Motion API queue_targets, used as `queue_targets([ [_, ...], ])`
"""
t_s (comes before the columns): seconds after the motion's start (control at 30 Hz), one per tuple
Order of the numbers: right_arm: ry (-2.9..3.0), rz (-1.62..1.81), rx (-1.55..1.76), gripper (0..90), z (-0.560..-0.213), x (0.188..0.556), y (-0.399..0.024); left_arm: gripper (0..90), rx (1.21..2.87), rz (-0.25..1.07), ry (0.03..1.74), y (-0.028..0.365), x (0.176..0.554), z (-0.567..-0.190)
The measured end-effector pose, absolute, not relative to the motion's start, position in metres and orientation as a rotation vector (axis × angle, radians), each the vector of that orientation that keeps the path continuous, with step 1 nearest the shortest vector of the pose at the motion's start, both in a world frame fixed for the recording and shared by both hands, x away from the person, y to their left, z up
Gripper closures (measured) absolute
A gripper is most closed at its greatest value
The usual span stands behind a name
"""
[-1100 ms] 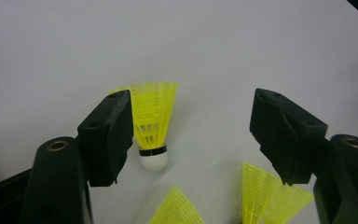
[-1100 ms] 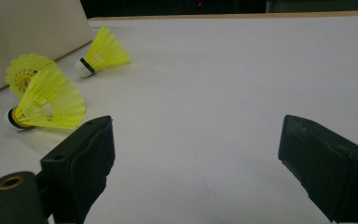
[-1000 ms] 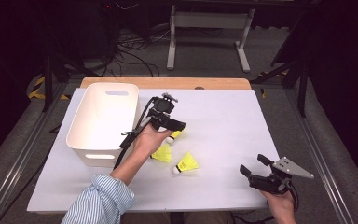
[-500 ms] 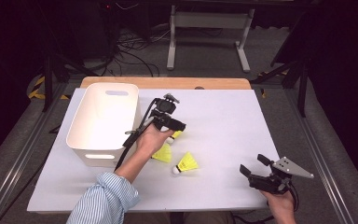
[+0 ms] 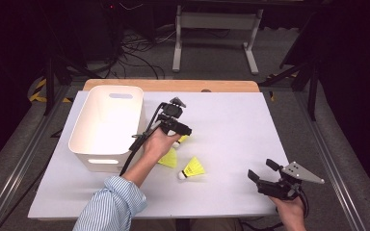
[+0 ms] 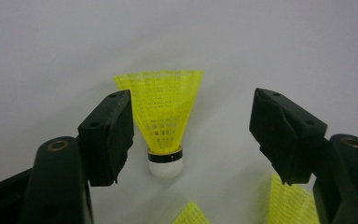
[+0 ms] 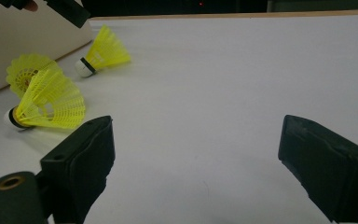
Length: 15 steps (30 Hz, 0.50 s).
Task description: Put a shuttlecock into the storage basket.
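Three yellow shuttlecocks with white corks lie mid-table. One shuttlecock (image 6: 165, 121) lies between the open jaws of my left gripper (image 6: 191, 102), cork toward the camera, with the pads clear of it on both sides. In the high view the left gripper (image 5: 183, 132) points down over that shuttlecock (image 5: 181, 140), just right of the white bin (image 5: 107, 126). A second shuttlecock (image 5: 168, 159) and a third (image 5: 193, 168) lie nearer me. My right gripper (image 5: 261, 168) rests at the front right, open and holding nothing (image 7: 196, 126).
The white bin stands at the table's left and looks empty from above. A wooden strip (image 5: 173, 85) runs along the table's far edge. In the right gripper view, the shuttlecocks (image 7: 51, 102) lie far to its left, by the bin wall (image 7: 23, 37).
My left gripper has sunk a little toward the shuttlecock under it, its jaws just as wide. The right gripper and the shuttlecocks have not moved.
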State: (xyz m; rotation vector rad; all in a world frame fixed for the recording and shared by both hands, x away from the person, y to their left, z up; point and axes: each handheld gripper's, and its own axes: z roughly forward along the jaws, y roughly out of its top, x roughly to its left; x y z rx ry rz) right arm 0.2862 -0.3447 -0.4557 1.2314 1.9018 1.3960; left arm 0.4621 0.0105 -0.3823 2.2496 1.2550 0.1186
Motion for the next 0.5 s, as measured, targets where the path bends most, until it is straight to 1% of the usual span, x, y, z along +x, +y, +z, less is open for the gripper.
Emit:
queue_targets([
  [0.5, 1.905, 1.396, 1.230, 11.5, -0.456, 0.286, -0.345, 31.6, 2.274, 0.114, 1.297, 0.010, 0.467, -0.393],
])
